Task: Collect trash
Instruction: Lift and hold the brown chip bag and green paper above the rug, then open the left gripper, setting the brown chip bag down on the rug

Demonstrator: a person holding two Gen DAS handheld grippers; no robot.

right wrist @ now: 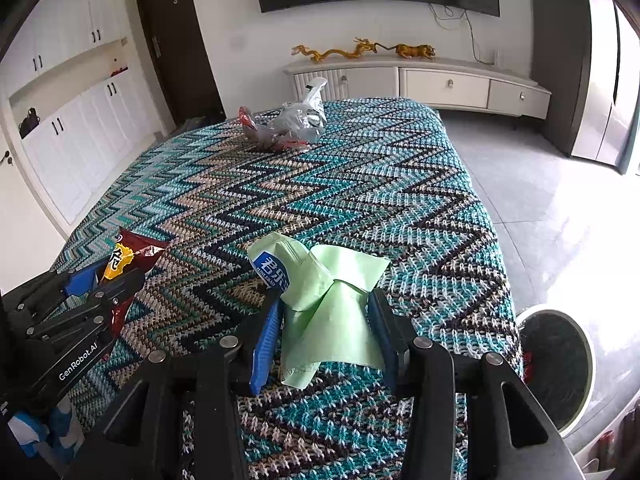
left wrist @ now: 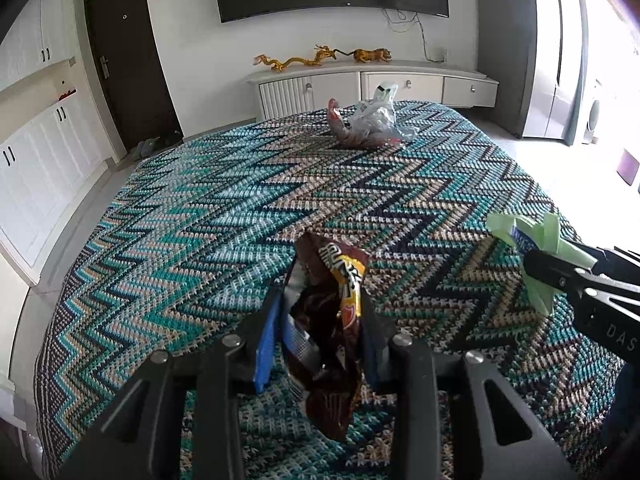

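A brown and yellow snack bag [left wrist: 332,320] hangs crumpled between the blue pads of my left gripper [left wrist: 322,292], which is shut on it just above the zigzag-patterned cloth [left wrist: 200,220]. In the right wrist view that same gripper [right wrist: 108,276] sits at the left with the bag sticking out. My right gripper [right wrist: 325,300] is shut on a light green wrapper [right wrist: 320,280] with a blue label, and both pads touch its sides. From the left wrist view the right gripper [left wrist: 536,264] shows at the right edge with the green wrapper [left wrist: 520,232] in it.
A heap of crumpled grey and red plastic bags [left wrist: 368,124] [right wrist: 288,128] lies at the far end of the cloth. A round white bin [right wrist: 588,360] with a dark liner stands on the floor off the right edge. Cabinets line the left wall, and a TV console the far wall.
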